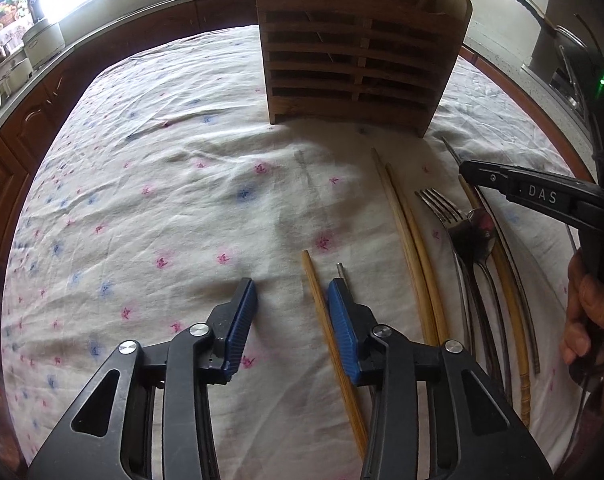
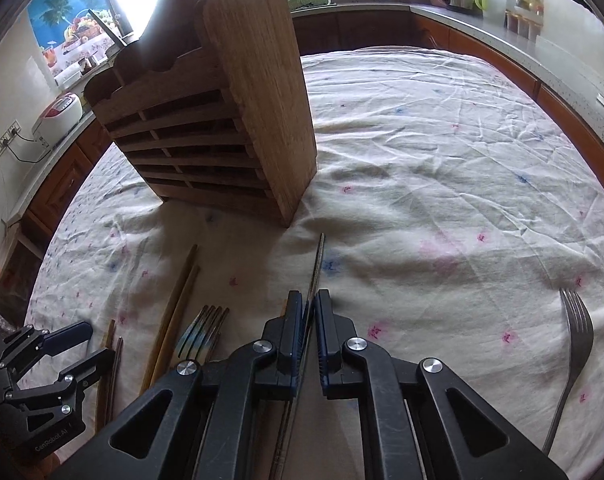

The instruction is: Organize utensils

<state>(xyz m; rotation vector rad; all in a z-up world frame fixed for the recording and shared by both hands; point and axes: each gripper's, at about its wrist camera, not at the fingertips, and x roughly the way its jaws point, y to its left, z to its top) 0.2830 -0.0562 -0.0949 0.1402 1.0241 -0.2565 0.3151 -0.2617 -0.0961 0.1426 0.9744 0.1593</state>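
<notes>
Wooden utensil rack (image 1: 358, 60) upright at far side of cloth-covered surface (image 1: 162, 184). Left gripper (image 1: 292, 312) partly open; brown chopstick (image 1: 326, 320) lies between its blue pads, not pinched. Right gripper (image 2: 309, 334) closed tight on thin metal chopstick (image 2: 317, 268), tip pointing toward rack. Forks (image 1: 442, 208), spoon (image 1: 478, 228), 2 pale chopsticks (image 1: 406, 232) lie between grippers; lone fork (image 2: 578, 340) well right.

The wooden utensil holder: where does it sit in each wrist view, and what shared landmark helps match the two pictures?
Left wrist view: wooden utensil holder stands top centre, slatted front facing the camera.
Right wrist view: the holder stands upper left, its solid side panel turned toward the camera.
Shared landmark: the pair of wooden chopsticks lying on the cloth in front of it.
</notes>
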